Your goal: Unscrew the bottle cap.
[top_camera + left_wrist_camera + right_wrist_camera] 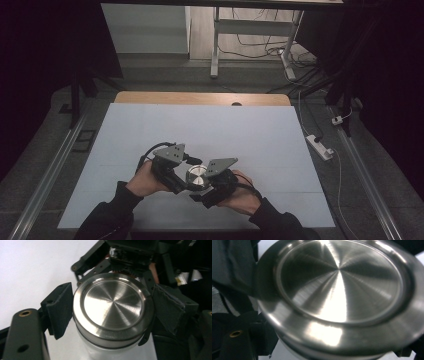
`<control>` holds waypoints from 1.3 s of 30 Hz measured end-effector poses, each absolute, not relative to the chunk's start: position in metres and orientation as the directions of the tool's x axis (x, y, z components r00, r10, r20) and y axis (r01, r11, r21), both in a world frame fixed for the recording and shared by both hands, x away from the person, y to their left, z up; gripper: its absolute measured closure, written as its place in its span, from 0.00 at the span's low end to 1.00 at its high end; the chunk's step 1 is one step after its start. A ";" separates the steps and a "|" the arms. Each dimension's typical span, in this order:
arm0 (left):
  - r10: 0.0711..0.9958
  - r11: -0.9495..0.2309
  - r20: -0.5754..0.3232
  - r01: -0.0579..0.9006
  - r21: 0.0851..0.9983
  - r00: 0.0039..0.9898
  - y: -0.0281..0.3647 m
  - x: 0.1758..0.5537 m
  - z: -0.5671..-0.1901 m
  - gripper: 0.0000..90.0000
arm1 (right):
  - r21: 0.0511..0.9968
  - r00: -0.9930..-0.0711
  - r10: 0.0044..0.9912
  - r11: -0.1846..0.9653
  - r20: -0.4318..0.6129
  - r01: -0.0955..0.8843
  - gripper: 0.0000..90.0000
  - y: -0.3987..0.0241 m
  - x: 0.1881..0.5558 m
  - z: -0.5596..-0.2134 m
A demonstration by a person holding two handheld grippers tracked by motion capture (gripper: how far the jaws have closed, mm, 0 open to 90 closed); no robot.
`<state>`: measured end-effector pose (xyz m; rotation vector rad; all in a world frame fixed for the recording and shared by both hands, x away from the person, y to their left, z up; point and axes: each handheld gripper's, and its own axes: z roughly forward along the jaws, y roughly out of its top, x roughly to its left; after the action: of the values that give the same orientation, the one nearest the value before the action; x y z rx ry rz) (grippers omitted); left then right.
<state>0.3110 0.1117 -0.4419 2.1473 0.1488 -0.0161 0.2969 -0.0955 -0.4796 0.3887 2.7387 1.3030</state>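
A jar (110, 350) with pale body and round brushed-steel lid (113, 307), rings catching glare, stands at the white surface's (250, 130) 6 o'clock. Left hand-held gripper (110, 315) pinches the lid; right hand-held gripper (212, 192) clamps the jar.

This looks like a lab or test room: a table (300, 150) under a plain white sheet, dark curtains (45, 55) on both sides, loose cables (260, 50) on the floor, a power strip (320, 146), and a bare desk frame (250, 30) behind.
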 end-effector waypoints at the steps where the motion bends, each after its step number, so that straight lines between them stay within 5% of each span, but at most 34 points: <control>1: 0.146 -0.544 -0.063 0.133 0.829 0.987 0.110 0.309 -0.441 0.23 | 0.773 -0.961 0.274 0.604 0.029 0.195 0.16 -0.096 0.298 -0.479; 9: 0.454 -0.481 -0.077 0.316 0.818 0.888 0.088 0.293 -0.440 0.23 | 0.767 -0.922 0.386 0.587 0.017 0.260 0.16 -0.100 0.306 -0.480; 14: 0.500 -0.488 -0.031 0.312 0.815 0.865 0.079 0.288 -0.438 0.19 | 0.770 -0.909 0.417 0.574 0.019 0.280 0.16 -0.103 0.308 -0.480; 22: 0.291 -0.511 -0.093 0.237 0.826 0.952 0.111 0.303 -0.429 0.05 | 0.779 -0.933 0.359 0.574 0.039 0.253 0.16 -0.104 0.307 -0.478; 31: 0.080 -0.556 -0.086 0.116 0.823 0.993 0.121 0.306 -0.435 0.11 | 0.781 -0.974 0.223 0.599 0.050 0.177 0.16 -0.095 0.295 -0.478; 39: 0.021 -0.571 -0.084 0.081 0.817 0.996 0.113 0.304 -0.439 0.17 | 0.777 -0.987 0.156 0.618 0.025 0.117 0.16 -0.093 0.291 -0.478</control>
<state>0.3039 0.1134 -0.4390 2.1784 0.0705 -0.0805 0.2905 -0.0925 -0.4780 0.2353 2.7849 1.3325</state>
